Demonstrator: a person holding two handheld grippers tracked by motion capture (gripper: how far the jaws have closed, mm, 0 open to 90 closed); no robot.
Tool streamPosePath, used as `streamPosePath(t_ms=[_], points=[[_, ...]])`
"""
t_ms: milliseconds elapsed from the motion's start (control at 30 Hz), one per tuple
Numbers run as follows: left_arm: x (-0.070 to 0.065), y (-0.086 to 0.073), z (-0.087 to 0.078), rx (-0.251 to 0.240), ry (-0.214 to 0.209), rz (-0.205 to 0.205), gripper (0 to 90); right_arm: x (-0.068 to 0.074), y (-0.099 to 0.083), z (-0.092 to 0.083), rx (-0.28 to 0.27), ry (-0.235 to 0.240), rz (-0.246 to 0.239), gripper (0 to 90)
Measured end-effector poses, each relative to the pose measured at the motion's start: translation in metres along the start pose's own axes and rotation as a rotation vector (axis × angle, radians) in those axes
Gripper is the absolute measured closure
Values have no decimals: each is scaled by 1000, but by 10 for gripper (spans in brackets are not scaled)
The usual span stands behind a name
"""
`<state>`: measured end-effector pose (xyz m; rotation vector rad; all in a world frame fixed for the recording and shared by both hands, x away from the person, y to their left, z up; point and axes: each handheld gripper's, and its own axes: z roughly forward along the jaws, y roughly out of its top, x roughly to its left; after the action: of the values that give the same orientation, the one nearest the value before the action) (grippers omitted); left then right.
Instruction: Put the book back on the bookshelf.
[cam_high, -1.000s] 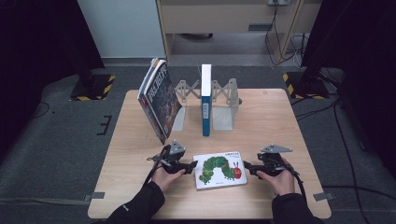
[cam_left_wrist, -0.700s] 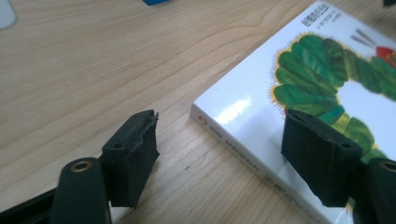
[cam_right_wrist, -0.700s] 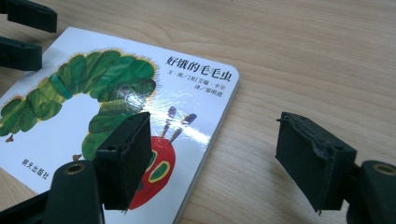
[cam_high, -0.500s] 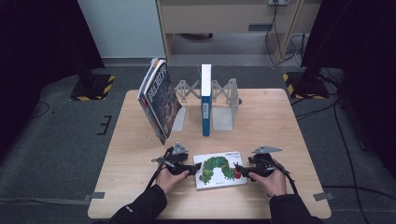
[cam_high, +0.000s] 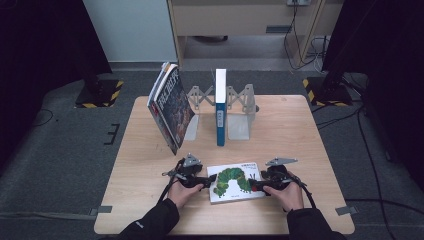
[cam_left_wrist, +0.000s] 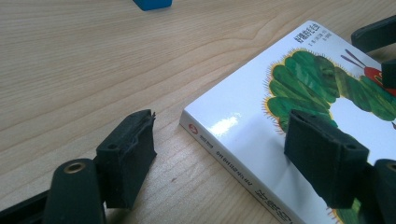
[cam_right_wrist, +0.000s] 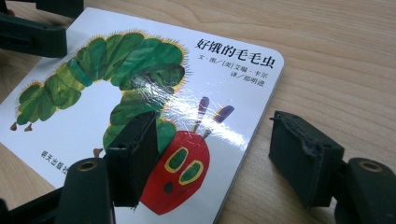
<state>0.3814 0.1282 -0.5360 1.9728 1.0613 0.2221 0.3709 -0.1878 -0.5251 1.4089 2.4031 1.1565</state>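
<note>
White book (cam_high: 234, 183), green caterpillar print

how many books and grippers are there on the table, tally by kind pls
books: 3, the caterpillar book lying flat, the blue book upright in the metal rack, the dark book leaning
grippers: 2, left gripper and right gripper, both open, one at each end of the flat book
racks: 1
total: 6

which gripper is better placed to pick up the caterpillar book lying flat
Left, narrowly. The left gripper is open with one jaw above the cover and one outside the spine edge of the caterpillar book. The right gripper straddles the opposite edge much the same, so both look ready.
</note>
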Motion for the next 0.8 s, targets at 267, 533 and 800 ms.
streamPosePath(t_ms=[267, 533, 800], points=[[-2, 0, 1, 1, 6, 3, 209, 1, 0, 1, -11, 29, 26, 340], [-4, -1, 1, -2, 11, -12, 201, -1, 1, -2, -28, 46, 43, 356], [-11, -2, -5, 30, 7, -28, 258, -3, 0, -3, -29, 52, 47, 358]])
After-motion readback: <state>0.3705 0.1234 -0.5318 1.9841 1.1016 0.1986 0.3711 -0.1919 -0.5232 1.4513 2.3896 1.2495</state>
